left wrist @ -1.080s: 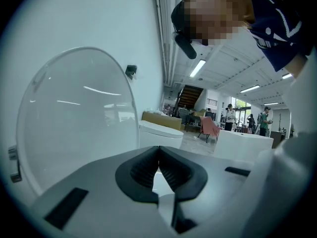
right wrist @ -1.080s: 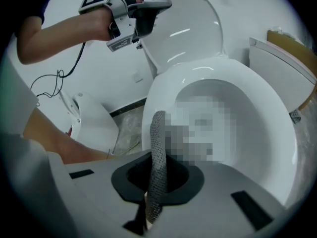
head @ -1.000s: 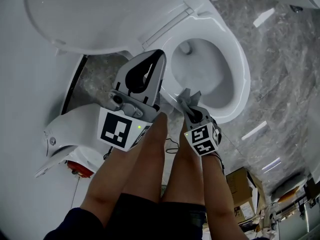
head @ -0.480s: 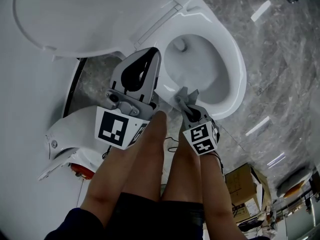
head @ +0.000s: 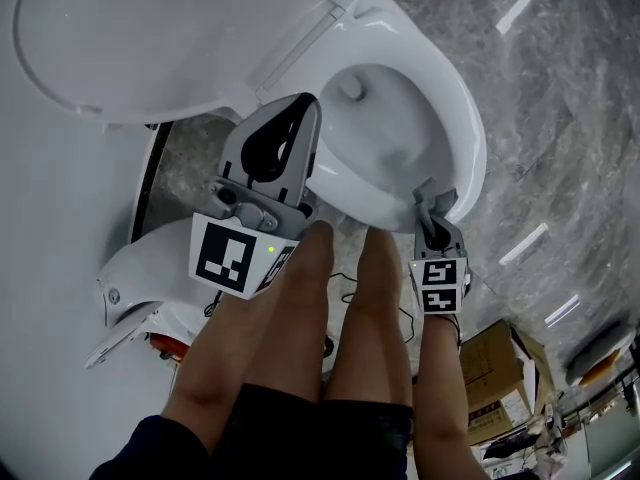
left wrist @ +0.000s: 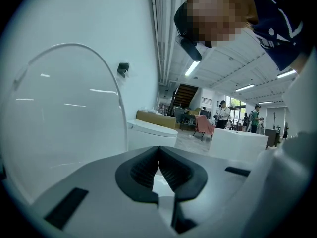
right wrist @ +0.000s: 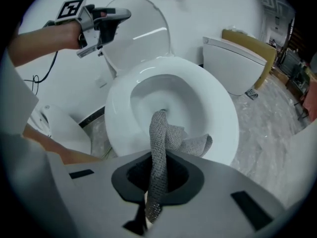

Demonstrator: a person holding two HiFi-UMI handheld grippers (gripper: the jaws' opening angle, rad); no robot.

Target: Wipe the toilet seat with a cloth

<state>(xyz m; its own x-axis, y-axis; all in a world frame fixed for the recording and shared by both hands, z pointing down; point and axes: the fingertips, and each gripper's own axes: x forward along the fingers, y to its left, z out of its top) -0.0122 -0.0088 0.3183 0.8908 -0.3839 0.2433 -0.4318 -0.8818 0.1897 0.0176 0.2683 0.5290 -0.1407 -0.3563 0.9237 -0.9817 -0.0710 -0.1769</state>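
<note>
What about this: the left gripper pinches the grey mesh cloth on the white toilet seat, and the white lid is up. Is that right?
Not quite: it is the right gripper that pinches the grey mesh cloth on the white toilet seat, as the right gripper view shows. The left gripper is shut on nothing. The white lid is up.

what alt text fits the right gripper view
The right gripper holds a grey cloth in shut fingers, its free end resting on the front rim of a white toilet seat. Behind, the lid stands raised, and the left gripper is held up at upper left.
</note>
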